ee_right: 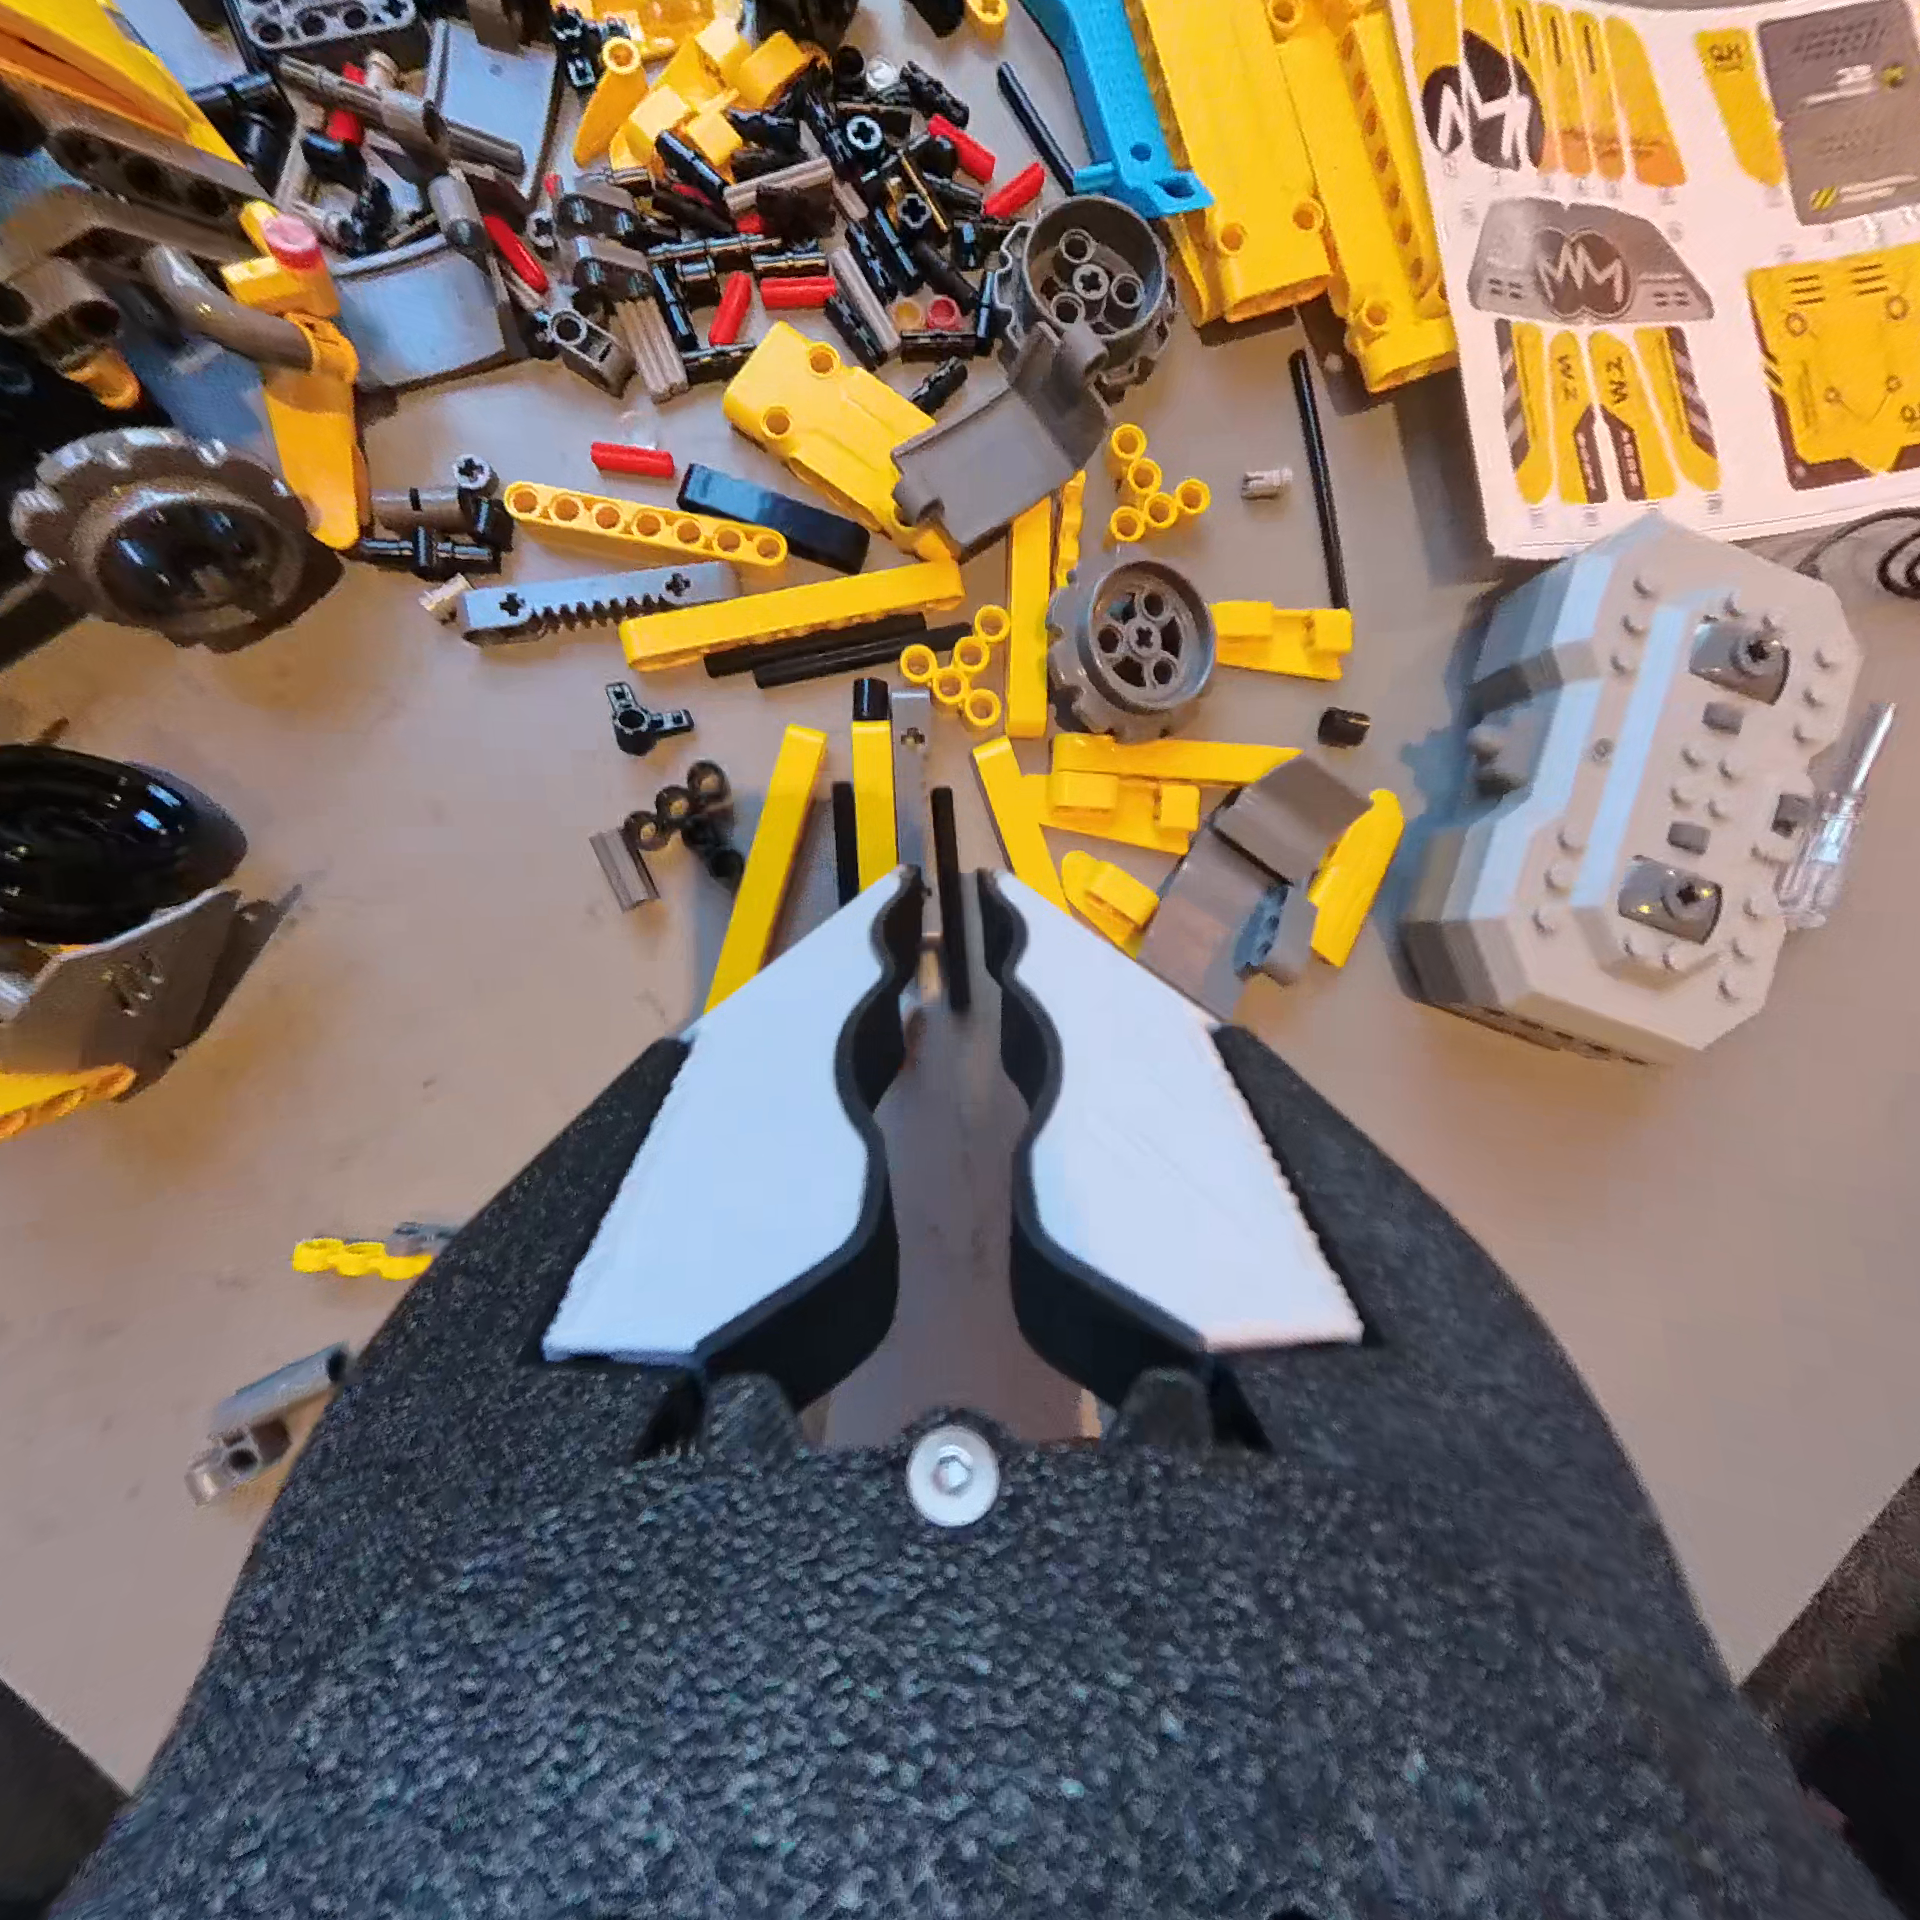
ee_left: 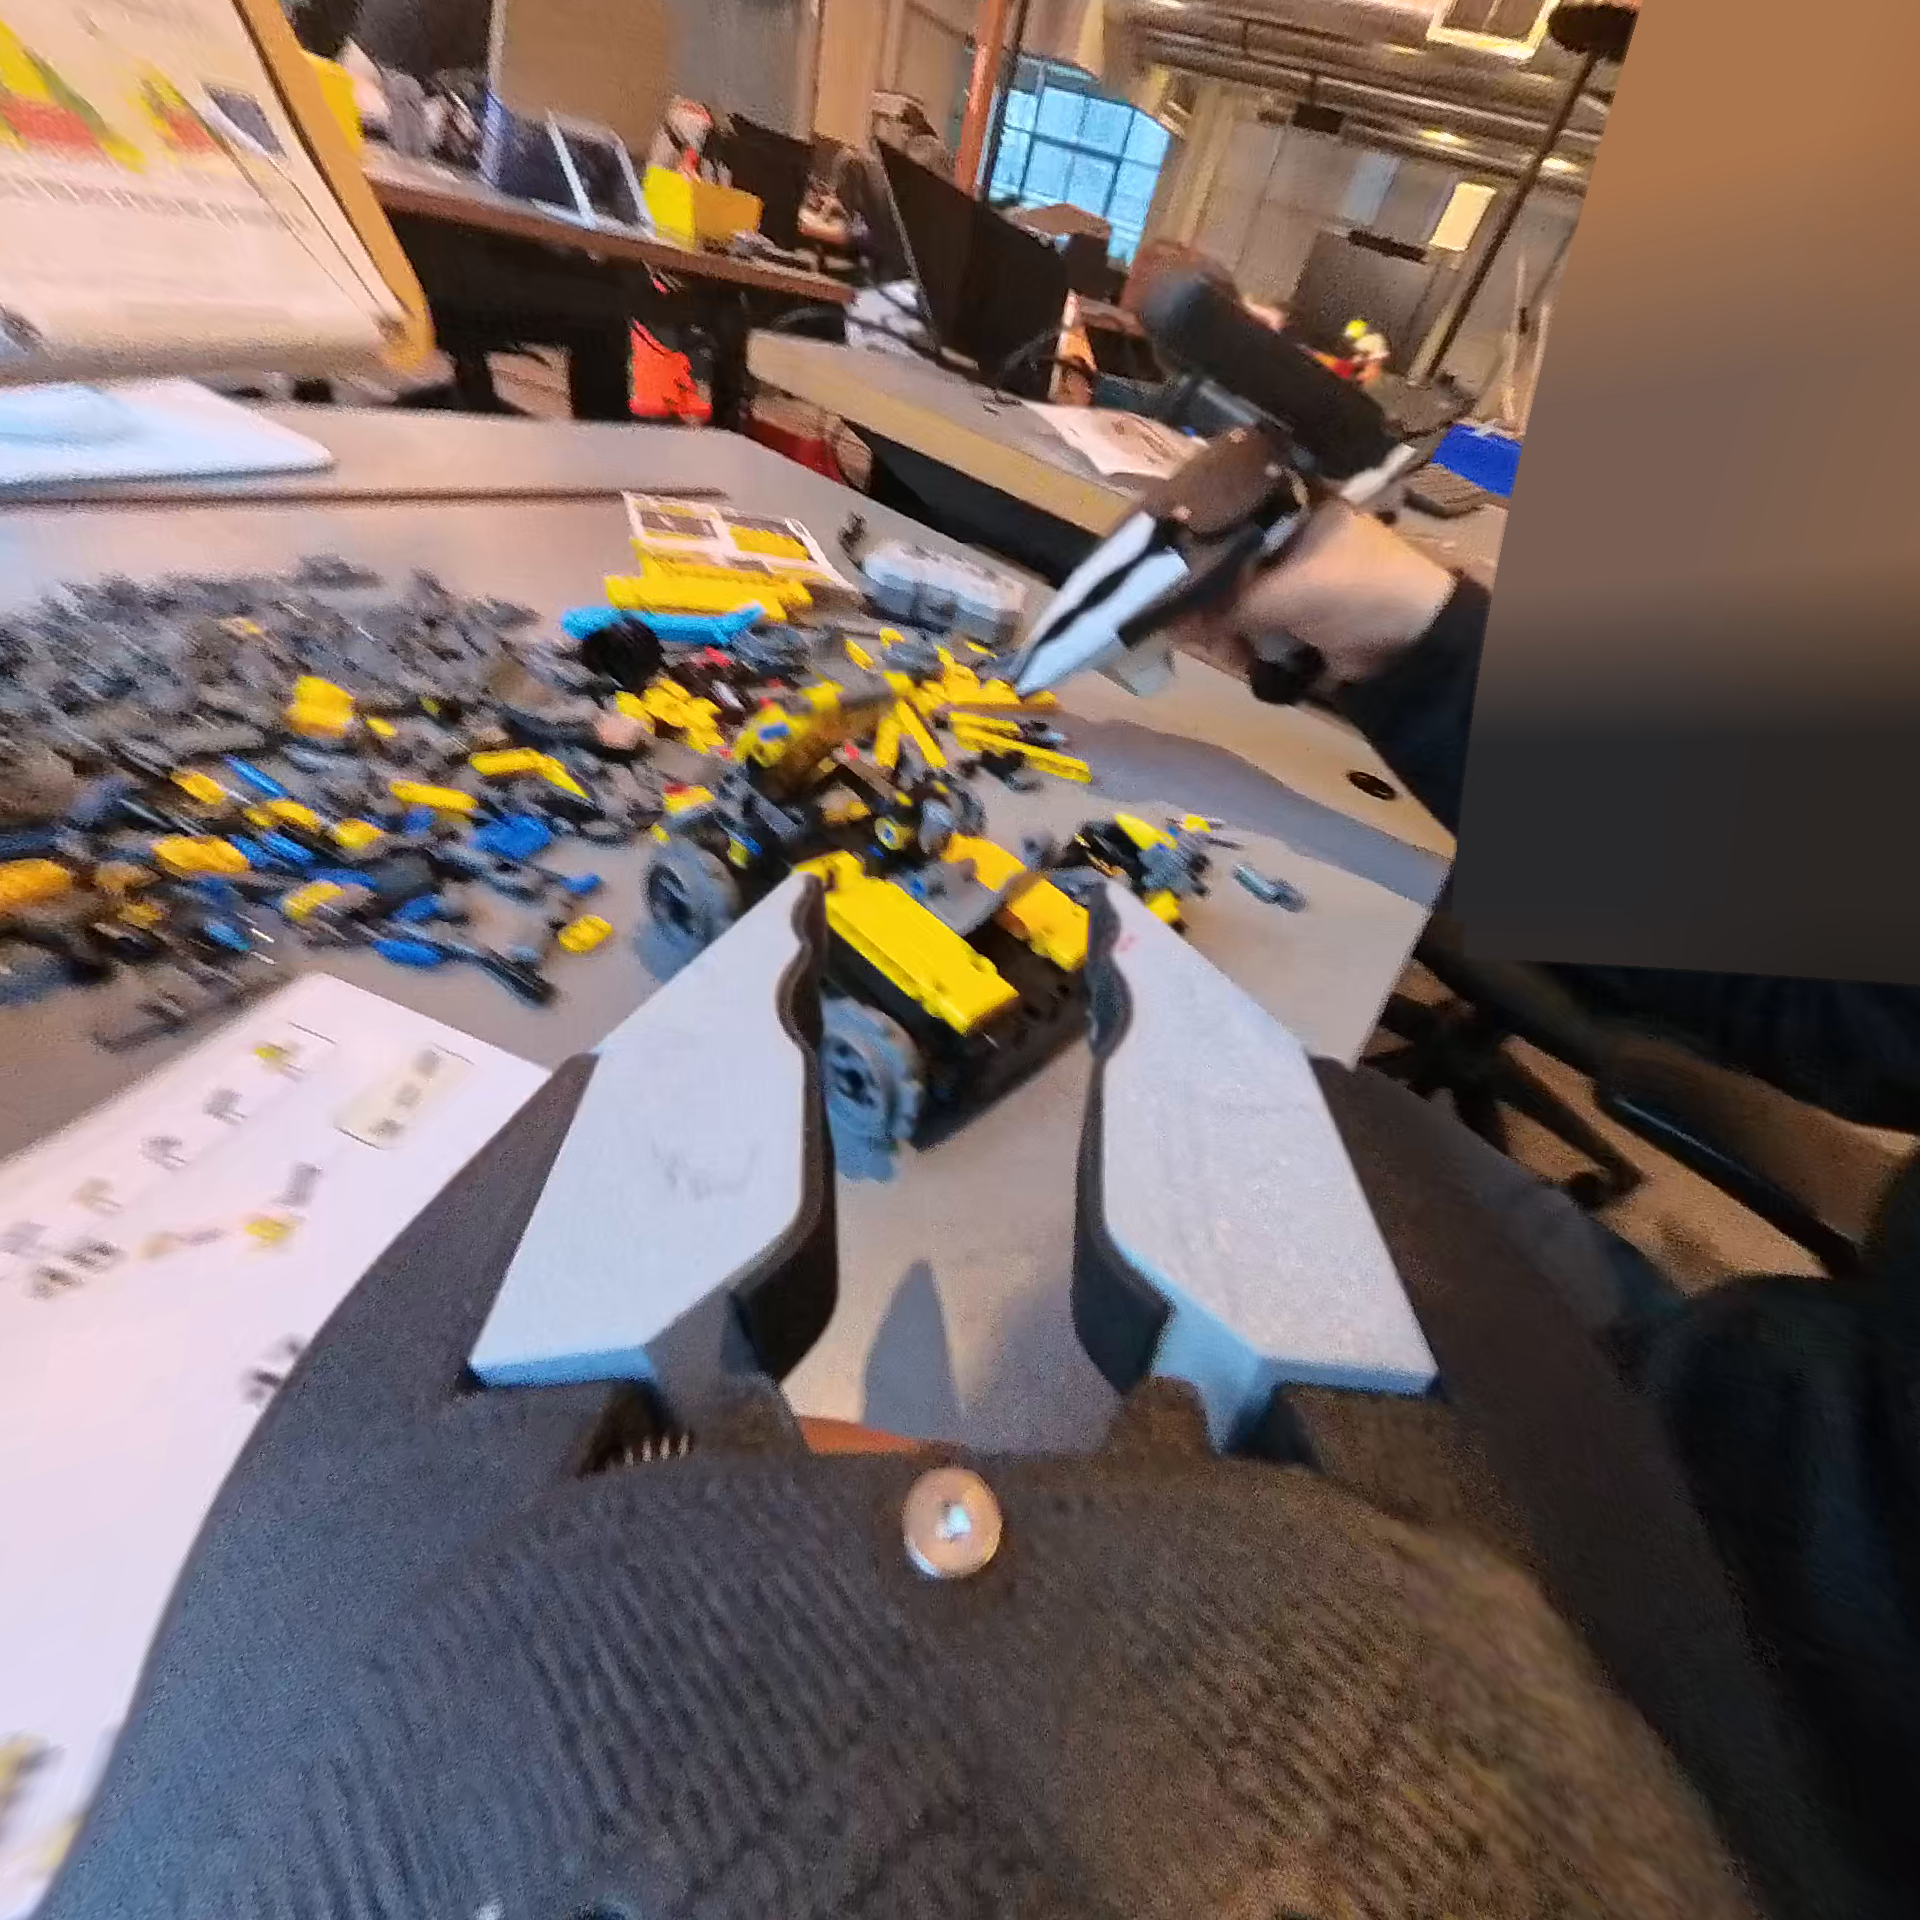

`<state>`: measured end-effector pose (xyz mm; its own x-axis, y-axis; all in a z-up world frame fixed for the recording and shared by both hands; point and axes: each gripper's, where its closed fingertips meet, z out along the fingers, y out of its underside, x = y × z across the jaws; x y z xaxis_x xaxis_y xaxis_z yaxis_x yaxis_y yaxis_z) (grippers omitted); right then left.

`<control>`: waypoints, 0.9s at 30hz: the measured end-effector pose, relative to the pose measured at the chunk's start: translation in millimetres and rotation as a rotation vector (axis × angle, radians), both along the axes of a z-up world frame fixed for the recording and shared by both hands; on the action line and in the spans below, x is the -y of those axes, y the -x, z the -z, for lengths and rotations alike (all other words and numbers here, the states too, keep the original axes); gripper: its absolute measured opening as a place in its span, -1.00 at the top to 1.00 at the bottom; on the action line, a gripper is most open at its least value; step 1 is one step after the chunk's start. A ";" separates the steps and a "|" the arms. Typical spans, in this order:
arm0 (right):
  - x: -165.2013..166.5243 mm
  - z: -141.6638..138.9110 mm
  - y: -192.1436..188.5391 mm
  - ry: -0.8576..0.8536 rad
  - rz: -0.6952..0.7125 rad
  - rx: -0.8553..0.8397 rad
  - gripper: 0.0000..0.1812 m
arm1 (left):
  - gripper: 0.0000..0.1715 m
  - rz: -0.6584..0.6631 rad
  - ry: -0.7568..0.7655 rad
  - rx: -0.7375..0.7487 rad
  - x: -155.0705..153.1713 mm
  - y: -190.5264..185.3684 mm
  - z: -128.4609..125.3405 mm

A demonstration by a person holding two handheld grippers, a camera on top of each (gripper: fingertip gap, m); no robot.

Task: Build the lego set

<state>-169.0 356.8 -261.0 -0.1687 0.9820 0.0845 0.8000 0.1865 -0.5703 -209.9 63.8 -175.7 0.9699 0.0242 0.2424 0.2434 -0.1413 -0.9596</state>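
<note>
left gripper [ee_left: 951,914] jaws apart, straddling the partly built yellow-and-black vehicle [ee_left: 935,971] on the grey table [ee_left: 1288,956]; contact with it unclear. instruction sheet [ee_left: 208,1164] lies just left. right gripper [ee_right: 948,883] jaws nearly together around a thin black axle [ee_right: 948,904]; whether they pinch it, cannot tell. yellow beams [ee_right: 790,618] and a grey wheel hub [ee_right: 1132,644] lie just beyond, grey battery box [ee_right: 1631,790] to the right, sticker sheet [ee_right: 1662,260] farther back.

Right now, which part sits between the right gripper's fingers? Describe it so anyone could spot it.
Start at the light grey battery box, then look left to the right gripper. Between its slightly parted tips stands a thin black axle rod, plain and round, unlike the flat yellow beams fanned around it.
</note>
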 end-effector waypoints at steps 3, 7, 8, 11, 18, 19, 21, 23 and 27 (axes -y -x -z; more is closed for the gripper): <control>0.2 -7.1 1.5 -0.005 -0.027 -0.057 0.89 | 0.38 -0.046 0.010 -0.082 -7.7 27.4 -20.9; 7.9 -19.0 20.5 0.035 -0.086 -0.137 0.84 | 0.32 -0.041 0.086 -0.126 -36.4 62.2 -27.2; 10.0 -21.6 26.4 0.032 -0.103 -0.153 0.84 | 0.33 -0.022 0.133 -0.125 -45.4 69.3 -21.0; 15.1 -28.2 44.6 0.014 -0.145 -0.205 0.84 | 0.42 -0.025 0.275 -0.165 -69.7 103.4 2.9; 26.0 -46.0 88.6 0.059 -0.198 -0.340 0.75 | 0.60 -0.124 0.484 -0.204 -104.4 179.6 42.5; 30.5 -45.8 93.9 0.079 -0.218 -0.331 0.75 | 0.61 -0.117 0.460 -0.194 -110.5 178.9 41.9; 38.7 -40.4 101.6 0.083 -0.269 -0.283 0.75 | 0.61 -0.115 0.432 -0.201 -117.5 176.8 42.6; 44.8 -29.3 104.5 0.028 -0.348 -0.210 0.84 | 0.62 -0.121 0.447 -0.235 -118.0 176.7 48.2; 54.9 -9.7 113.0 -0.050 -0.506 -0.077 0.85 | 0.62 -0.135 0.471 -0.270 -117.7 180.3 60.6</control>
<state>-281.9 301.9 -251.2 -0.6131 0.7735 0.1605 0.5584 0.5680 -0.6046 -390.1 181.4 -236.3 0.9768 0.1984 -0.0809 0.0439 -0.5548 -0.8308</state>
